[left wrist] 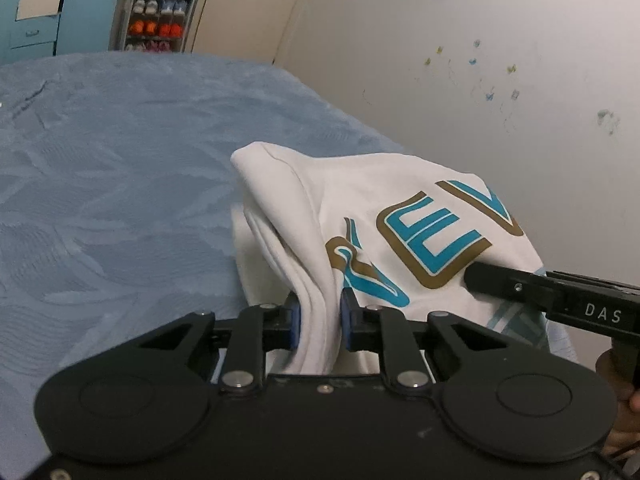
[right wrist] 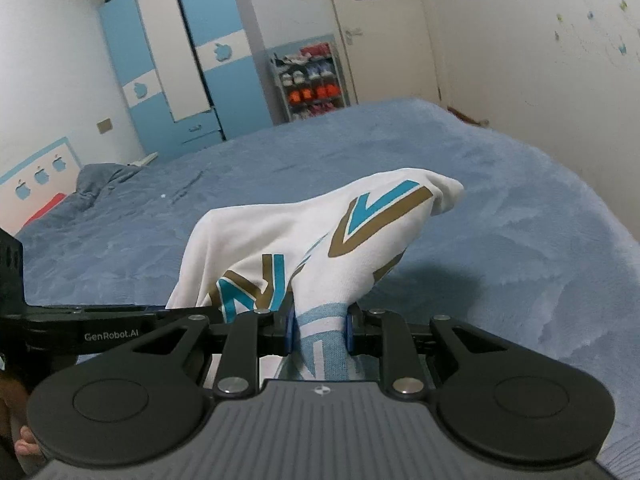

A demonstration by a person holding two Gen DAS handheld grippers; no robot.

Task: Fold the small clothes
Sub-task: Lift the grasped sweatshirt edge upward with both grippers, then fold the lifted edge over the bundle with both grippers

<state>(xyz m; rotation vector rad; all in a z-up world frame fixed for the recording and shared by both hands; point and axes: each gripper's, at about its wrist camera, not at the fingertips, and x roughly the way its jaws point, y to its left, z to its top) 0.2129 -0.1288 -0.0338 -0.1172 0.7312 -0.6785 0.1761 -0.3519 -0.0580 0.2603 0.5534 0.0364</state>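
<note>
Gripping with both tools, we have the left gripper (left wrist: 319, 322) clamped on a bunched fold of the white shirt (left wrist: 384, 224), and the right gripper (right wrist: 319, 330) pinched on another bunch of it. From each pair of blue pads (left wrist: 294, 326) the cloth rises and drapes forward, lifted off the blue bedspread (right wrist: 500, 208). Farther back stand a shoe rack (right wrist: 310, 80) and a blue wardrobe (right wrist: 224, 80)

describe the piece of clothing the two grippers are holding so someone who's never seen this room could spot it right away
Over the big blue bedspread, both grippers pinch one bunched white garment: left gripper, right gripper. It is the only white cloth there, printed with large teal letters outlined in gold.
</note>
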